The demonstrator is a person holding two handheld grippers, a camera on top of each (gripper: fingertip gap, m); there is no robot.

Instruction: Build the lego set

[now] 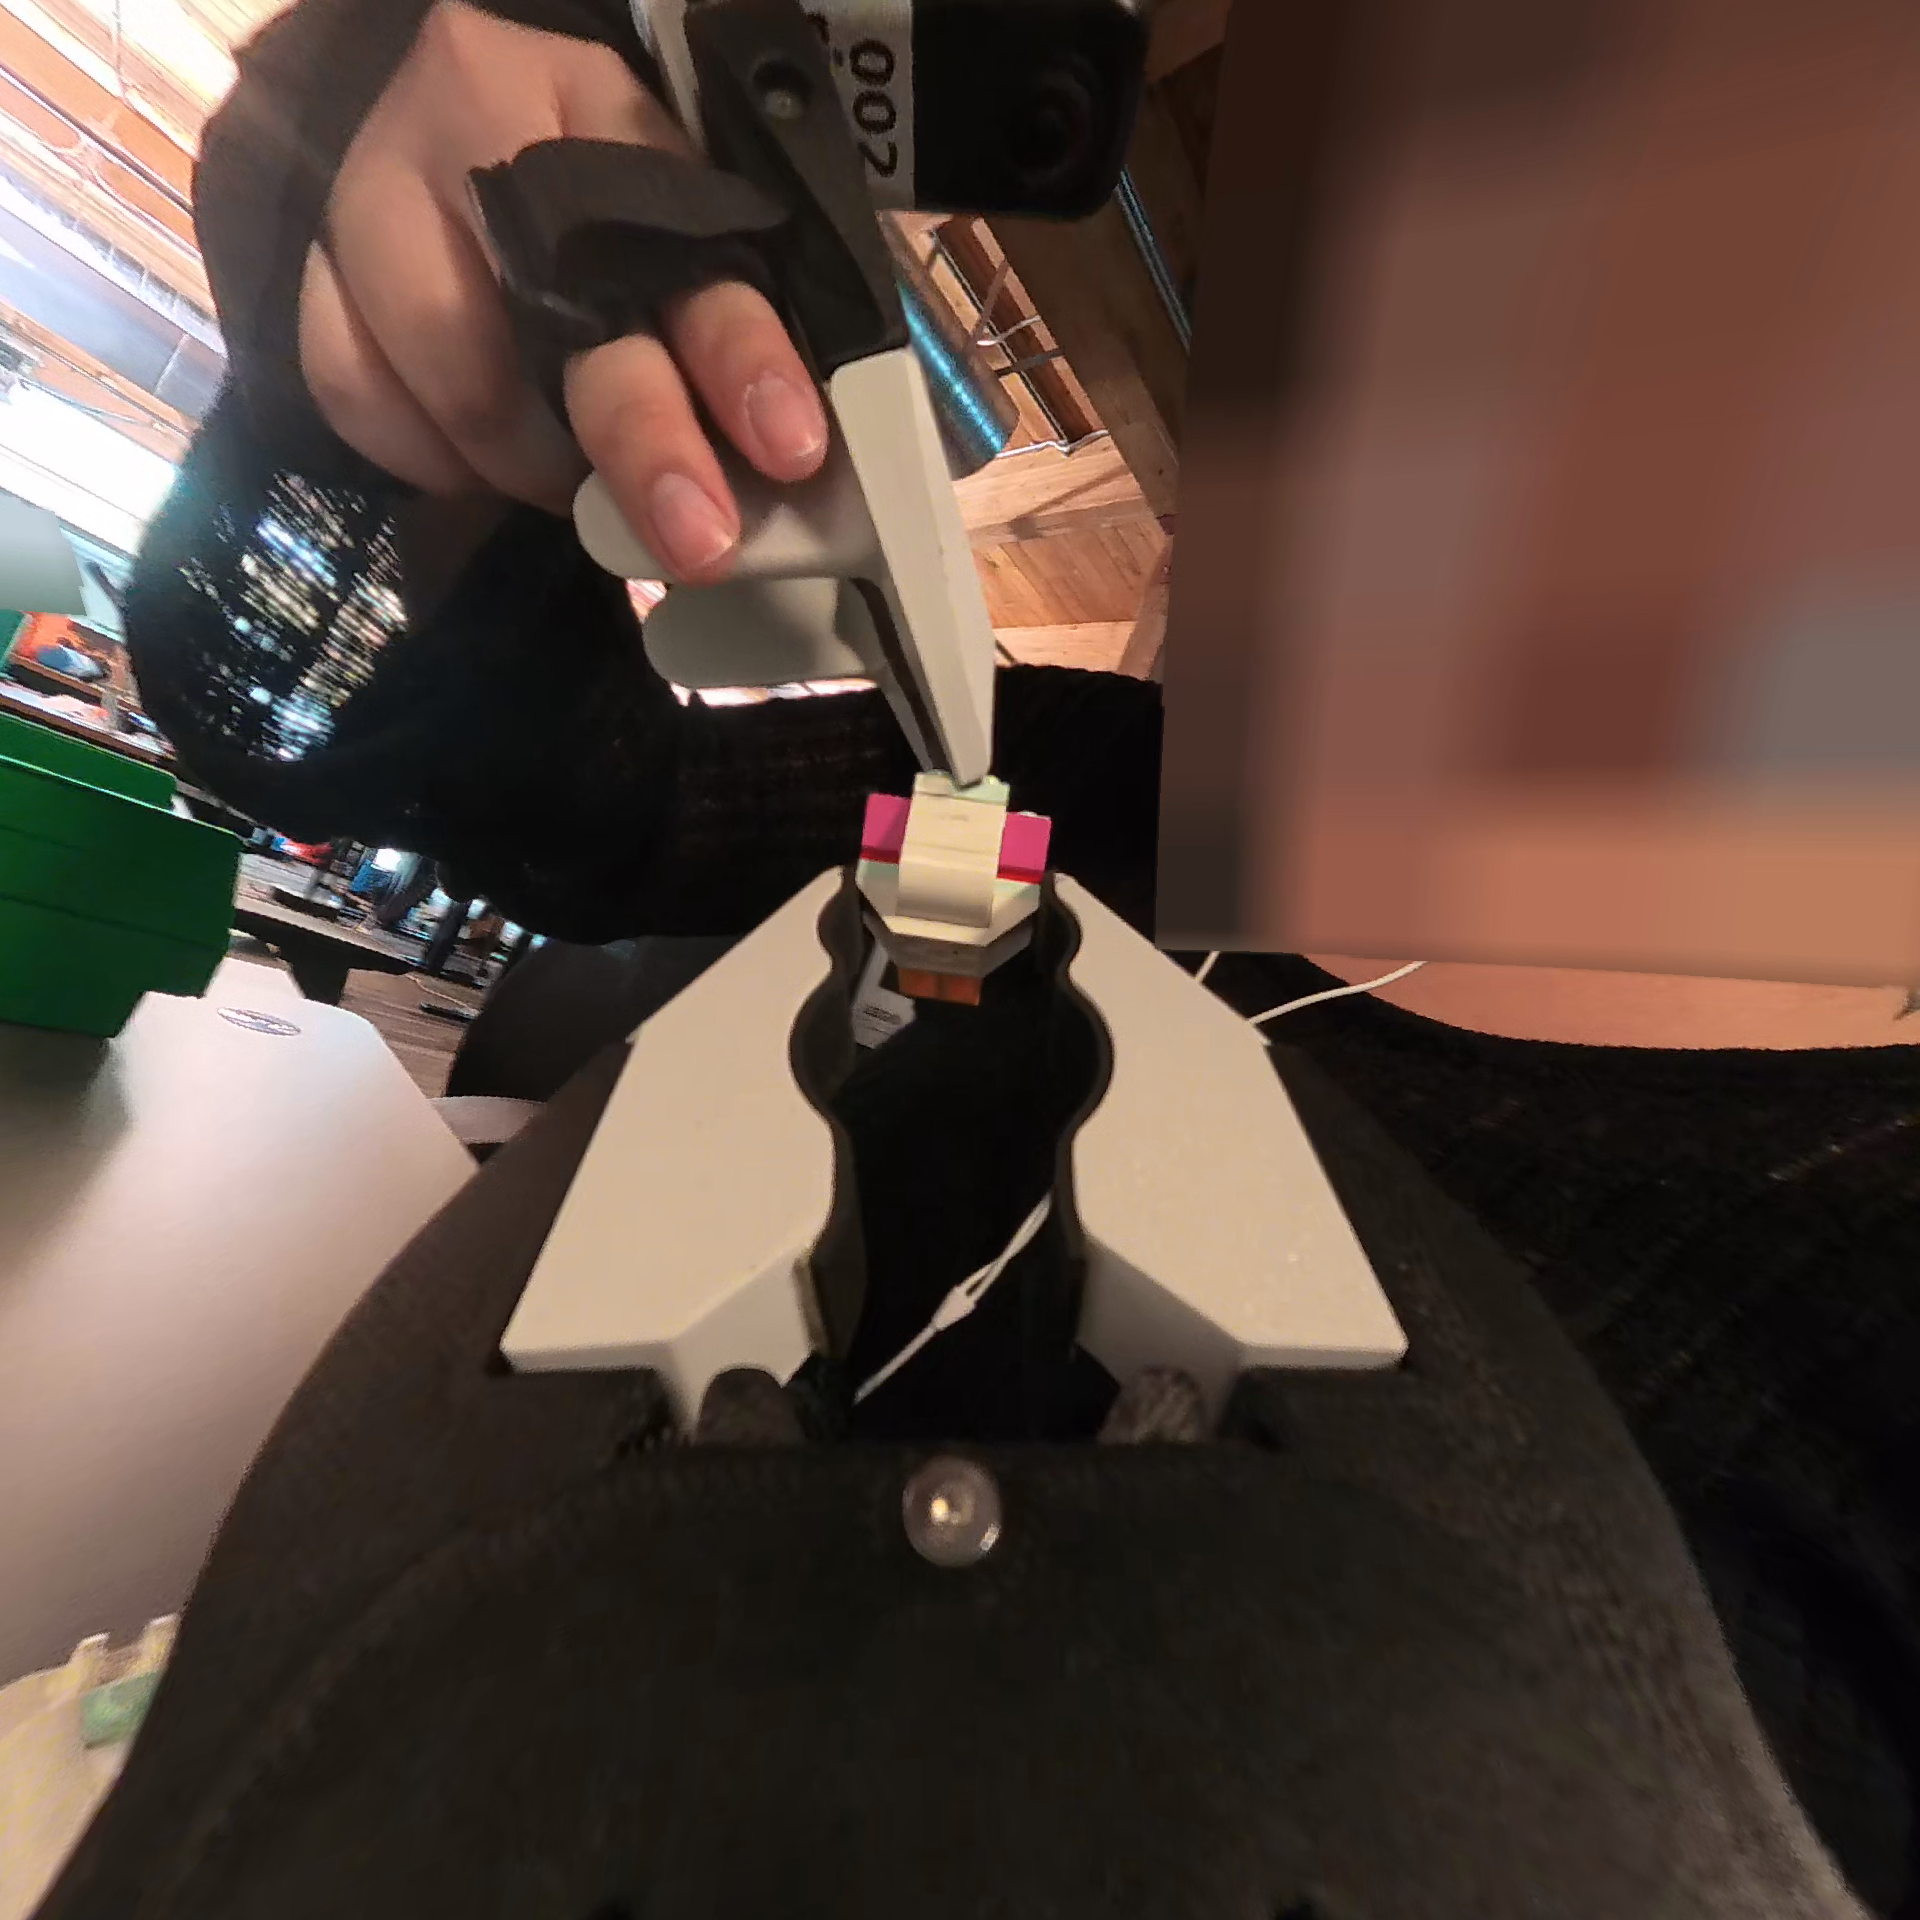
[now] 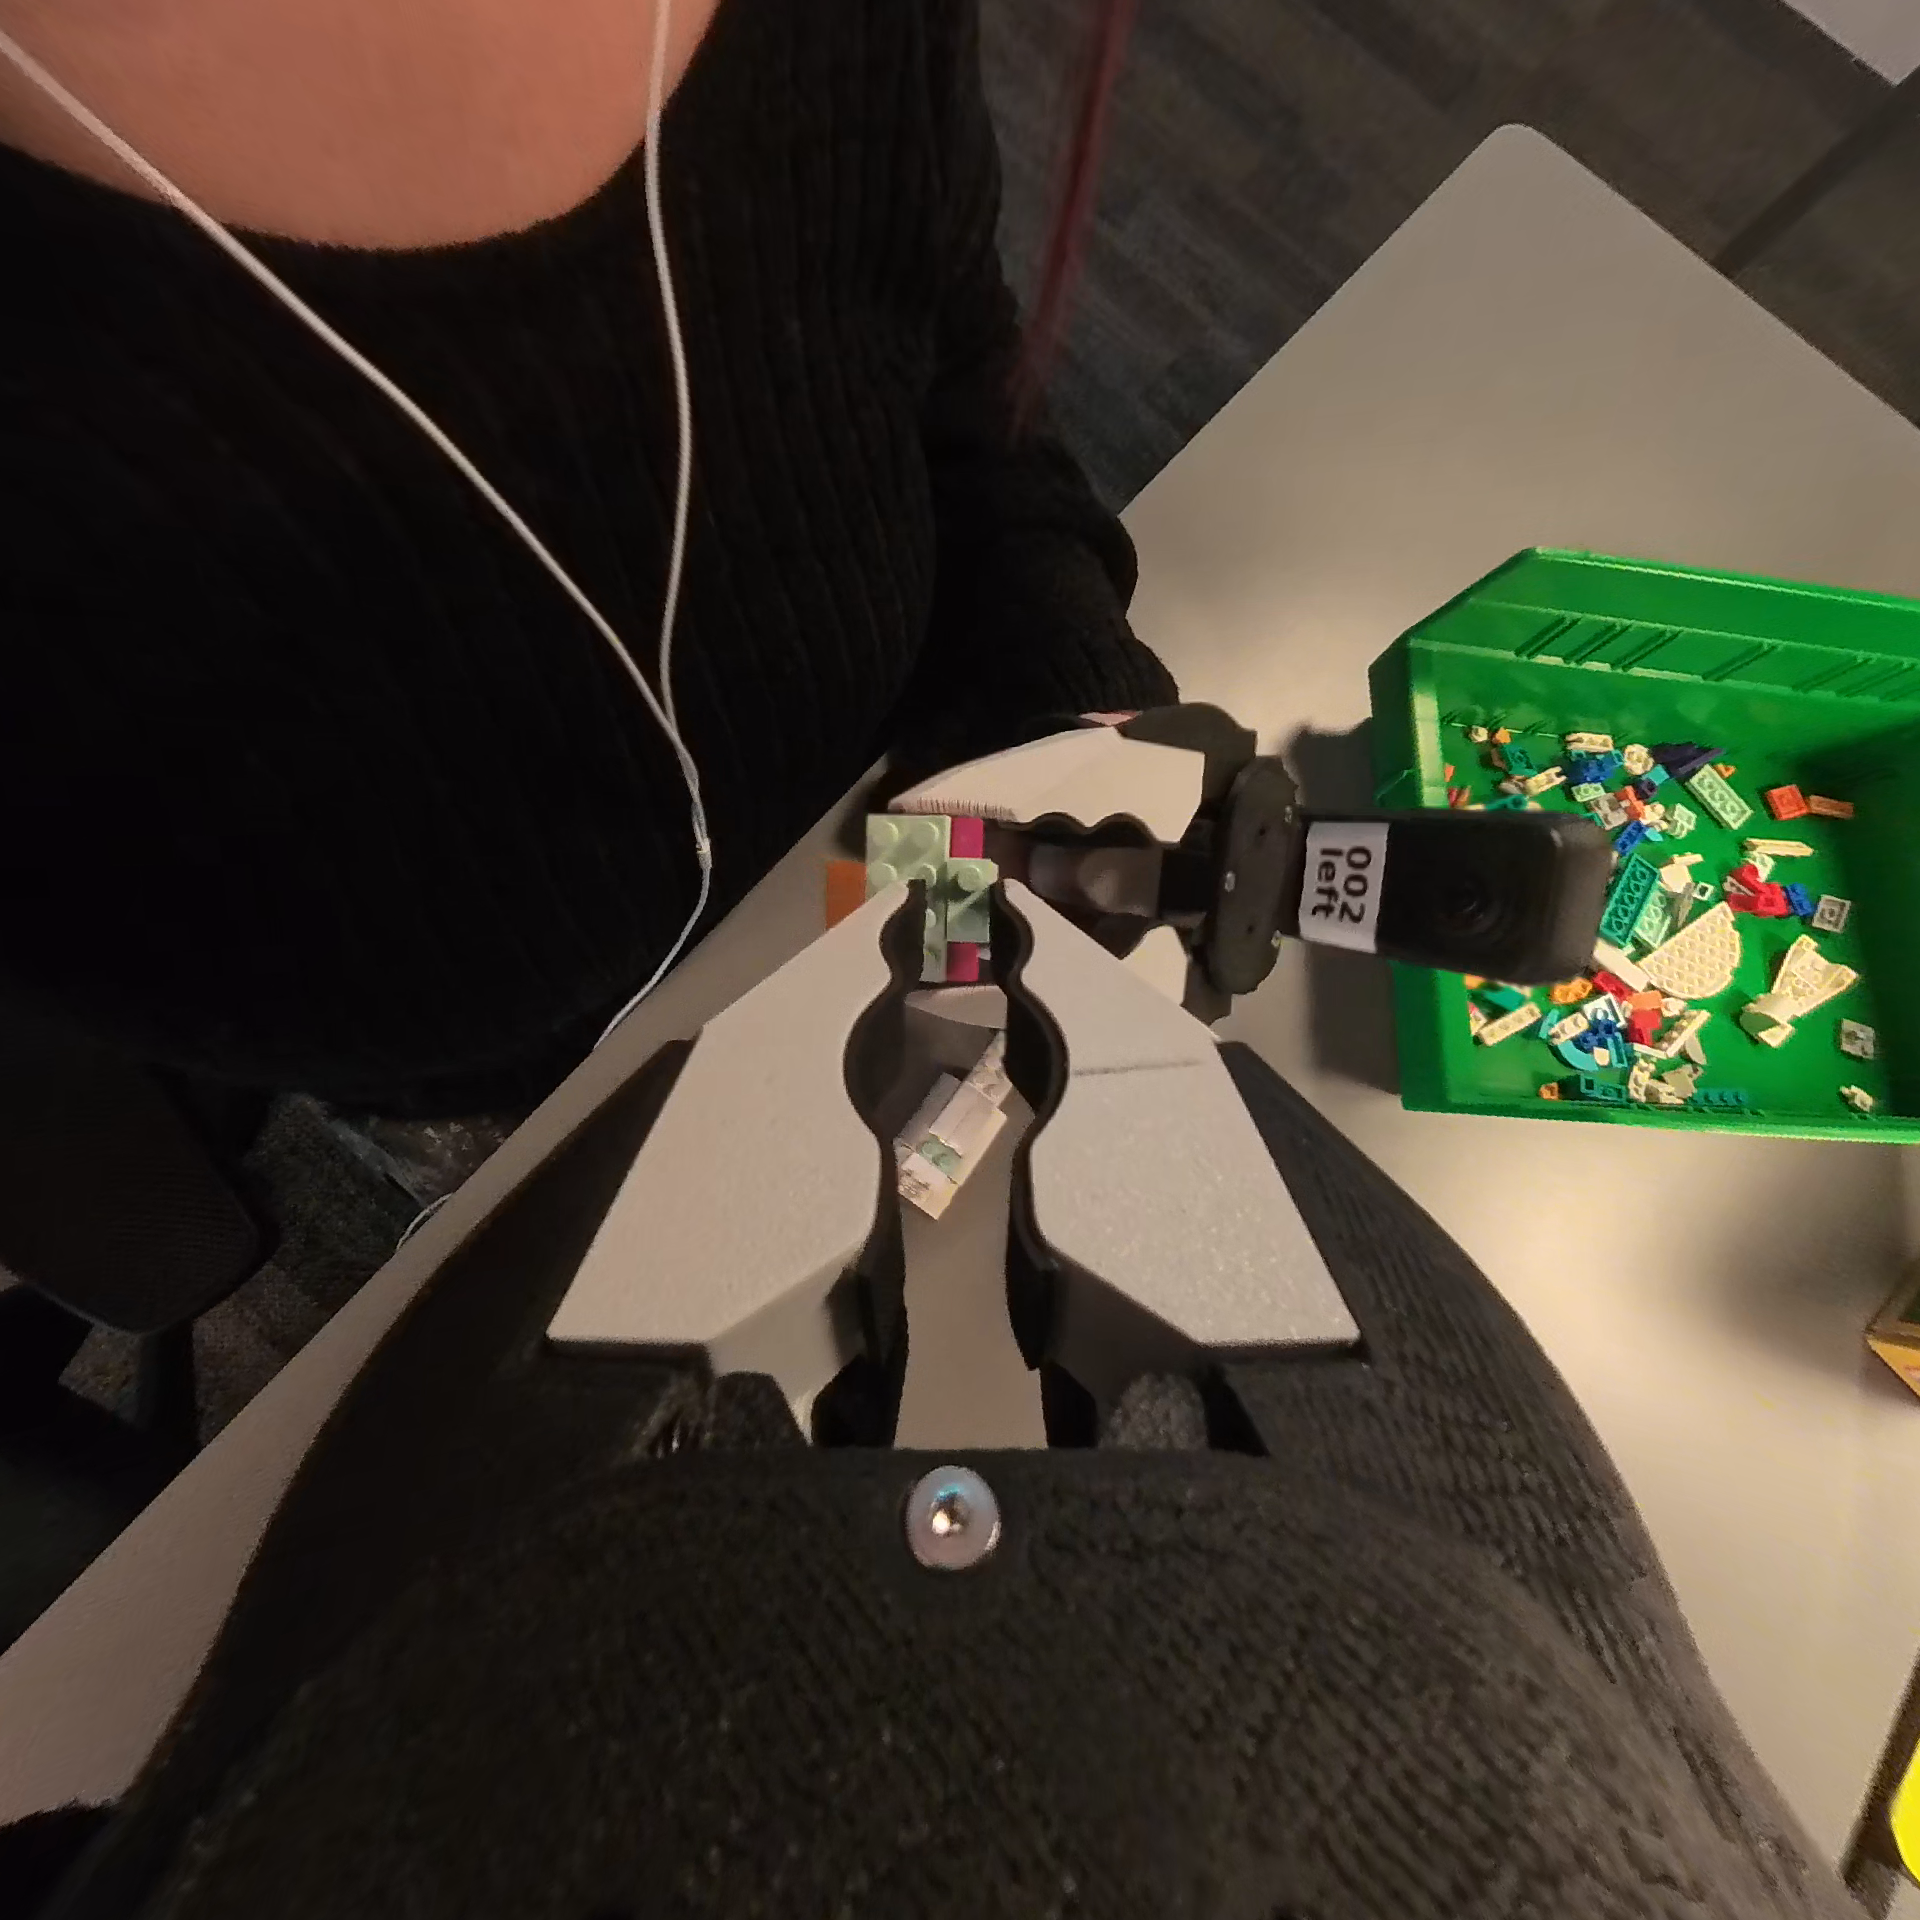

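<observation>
Left gripper [image 1: 951, 914] and right gripper [image 2: 956, 914] jaws both clench the lego assembly [image 2: 930, 883], seemingly above the counter [image 2: 1558, 416] edge.

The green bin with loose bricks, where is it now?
In the right wrist view the green bin stands on the grey table at the right side, behind the left gripper.

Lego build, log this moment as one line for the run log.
left gripper: shut on lego assembly | right gripper: shut on same assembly, from above | green bin: loose bricks on table
</observation>
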